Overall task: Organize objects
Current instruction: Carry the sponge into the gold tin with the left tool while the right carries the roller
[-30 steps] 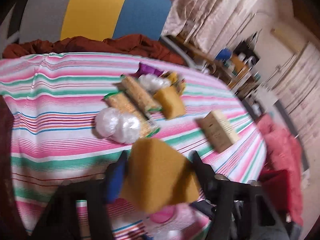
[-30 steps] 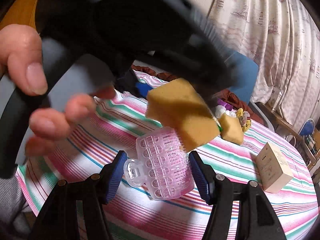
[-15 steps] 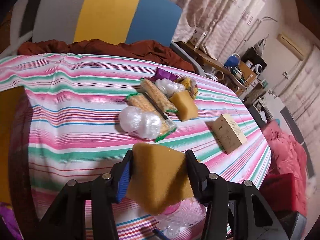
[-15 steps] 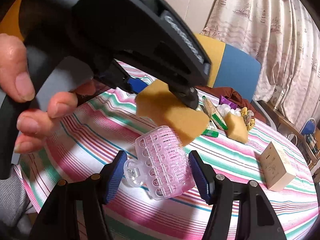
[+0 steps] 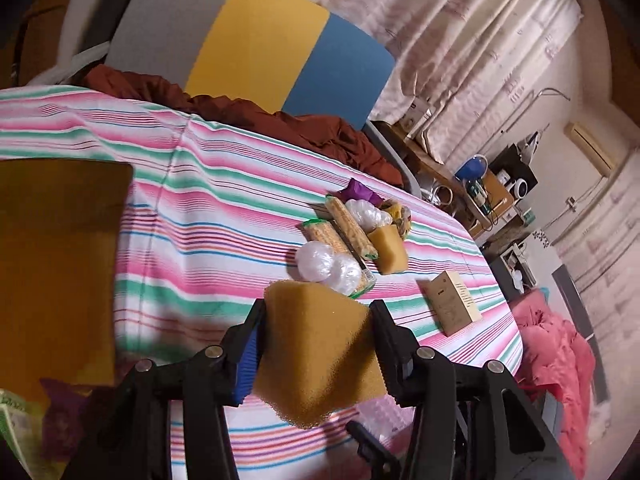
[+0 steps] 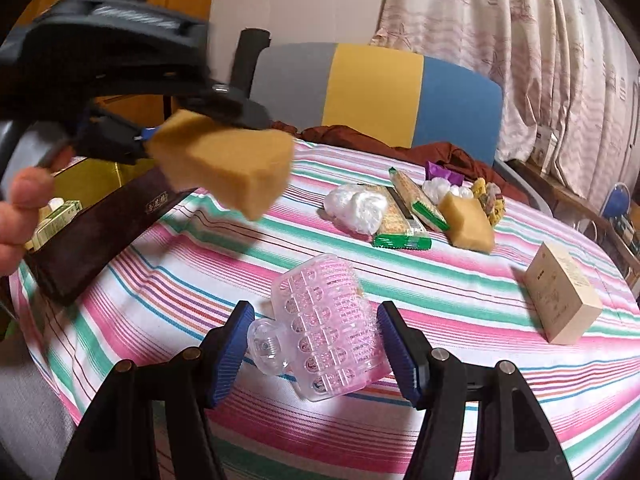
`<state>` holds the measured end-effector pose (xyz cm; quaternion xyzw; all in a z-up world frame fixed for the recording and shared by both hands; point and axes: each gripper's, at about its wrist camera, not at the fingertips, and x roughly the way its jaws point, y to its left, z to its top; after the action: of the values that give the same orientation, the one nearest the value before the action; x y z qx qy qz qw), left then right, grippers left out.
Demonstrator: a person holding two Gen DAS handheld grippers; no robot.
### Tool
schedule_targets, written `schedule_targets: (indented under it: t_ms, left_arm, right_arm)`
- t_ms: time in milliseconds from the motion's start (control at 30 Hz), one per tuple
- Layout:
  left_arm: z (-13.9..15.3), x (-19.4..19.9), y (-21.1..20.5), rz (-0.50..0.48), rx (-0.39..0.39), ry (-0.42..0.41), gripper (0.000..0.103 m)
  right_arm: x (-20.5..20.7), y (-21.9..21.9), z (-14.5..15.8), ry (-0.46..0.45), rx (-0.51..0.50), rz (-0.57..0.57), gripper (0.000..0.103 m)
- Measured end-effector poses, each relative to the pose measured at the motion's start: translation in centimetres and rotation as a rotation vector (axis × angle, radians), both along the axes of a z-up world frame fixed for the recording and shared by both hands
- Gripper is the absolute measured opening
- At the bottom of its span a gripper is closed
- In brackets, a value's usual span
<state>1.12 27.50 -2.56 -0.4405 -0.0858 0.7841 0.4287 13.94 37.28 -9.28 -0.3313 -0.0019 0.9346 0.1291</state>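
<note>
from the left wrist view, the left claw [image 5: 318, 344] pinches a mustard-yellow sponge [image 5: 318, 356] between its blue pads, holding it in the air above the desk [image 5: 208, 220], which wears a pink, green and white striped cloth. farther out on the cloth sits a cluster: two cracker packets [image 5: 344, 232], white plastic-wrapped bundles [image 5: 328, 266] and a second sponge [image 5: 388, 249] lying flat beside them. a small beige box [image 5: 452, 307] stands apart to the right. a grey, yellow and blue chair back [image 5: 256, 52] rises behind the desk's far edge, with a rust-red cloth [image 5: 256, 116] bunched at its foot. from the right wrist view, the right claw [image 6: 316, 354] is spread around a pink transparent plastic clip [image 6: 324, 328]; whether its pads touch the clip cannot be told, and the clip seems to rest on the cloth. up left, the left claw [image 6: 188, 124] carries the sponge [image 6: 224, 164] over a dark lacquered box [image 6: 96, 236], with a person's fingers [image 6: 24, 204] at the edge. the cluster and beige box [image 6: 562, 296] lie beyond.
</note>
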Motion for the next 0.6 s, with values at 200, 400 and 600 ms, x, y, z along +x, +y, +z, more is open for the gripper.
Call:
schedule_targets:
  t_ms: [200, 400, 600]
  left_arm:
    - [1.0, -0.2, -3.6, 0.047, 0.006, 0.04, 0.052]
    - [1.9, -1.2, -8.1, 0.124, -0.004, 0.081, 0.052]
    - [1.4, -3.6, -13.7, 0.241, -0.036, 0.085, 0.053]
  right_arm:
    - [-0.9, -0.4, 0.7, -0.028, -0.033, -0.038, 0.064]
    - [-1.5, -0.7, 3.5, 0.049, -0.159, -0.036, 0.064]
    - [-3.4, -2.4, 7.0, 0.112, -0.285, 0.032, 0.064]
